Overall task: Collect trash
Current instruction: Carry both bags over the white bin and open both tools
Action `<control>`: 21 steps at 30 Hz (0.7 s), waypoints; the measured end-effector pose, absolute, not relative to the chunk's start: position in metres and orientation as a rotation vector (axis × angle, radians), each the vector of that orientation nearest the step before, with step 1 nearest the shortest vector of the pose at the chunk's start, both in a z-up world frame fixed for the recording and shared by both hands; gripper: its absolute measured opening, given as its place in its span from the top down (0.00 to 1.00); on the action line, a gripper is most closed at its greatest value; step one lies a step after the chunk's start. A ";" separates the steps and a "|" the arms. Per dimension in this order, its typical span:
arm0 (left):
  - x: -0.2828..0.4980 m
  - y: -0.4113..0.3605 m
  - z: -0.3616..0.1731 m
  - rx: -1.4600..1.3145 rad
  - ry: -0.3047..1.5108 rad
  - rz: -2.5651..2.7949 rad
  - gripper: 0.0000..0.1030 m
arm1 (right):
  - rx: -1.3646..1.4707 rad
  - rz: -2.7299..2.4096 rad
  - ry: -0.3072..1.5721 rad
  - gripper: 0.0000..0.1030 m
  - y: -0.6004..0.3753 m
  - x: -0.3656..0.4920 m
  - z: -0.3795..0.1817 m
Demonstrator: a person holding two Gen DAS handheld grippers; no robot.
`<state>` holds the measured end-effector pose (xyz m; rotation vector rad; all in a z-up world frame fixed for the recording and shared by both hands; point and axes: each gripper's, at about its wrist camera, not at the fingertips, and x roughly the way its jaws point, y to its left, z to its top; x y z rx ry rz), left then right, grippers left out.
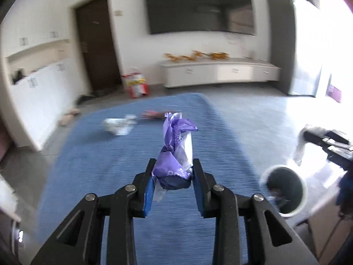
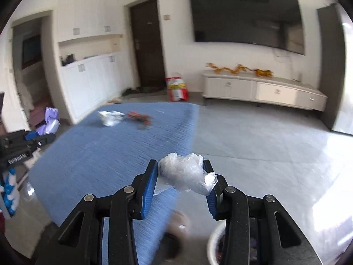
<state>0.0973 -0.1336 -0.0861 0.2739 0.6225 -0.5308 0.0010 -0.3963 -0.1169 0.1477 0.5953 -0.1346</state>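
left gripper (image 1: 173, 169) fingers pinch a purple wrapper (image 1: 176, 145); right gripper (image 2: 182, 172) fingers clamp clear crumpled plastic (image 2: 185, 174); white bin (image 1: 284, 191) at four o'clock.

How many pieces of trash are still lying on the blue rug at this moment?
2: a crumpled white wrapper and a red-and-dark wrapper beside it, both at the far end of the blue rug. Blur may hide smaller bits.

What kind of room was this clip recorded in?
Most likely a home living room: a large wall-mounted TV hangs above a low white media cabinet, a blue rug covers the tiled floor, and built-in white cupboards stand beside a dark door.
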 end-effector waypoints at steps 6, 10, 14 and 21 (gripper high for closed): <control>0.088 -0.243 -0.114 0.297 0.753 -0.797 0.70 | 0.184 -0.303 0.708 0.61 -0.460 -0.033 -0.170; 0.083 -0.312 -0.140 0.303 0.856 -0.931 0.70 | 0.231 -0.366 0.765 0.61 -0.492 -0.040 -0.203; 0.080 -0.366 -0.158 0.296 0.923 -1.010 0.70 | 0.260 -0.409 0.808 0.60 -0.518 -0.042 -0.229; 0.085 -0.409 -0.174 0.255 0.989 -1.083 0.51 | 0.291 -0.453 0.848 0.50 -0.543 -0.037 -0.251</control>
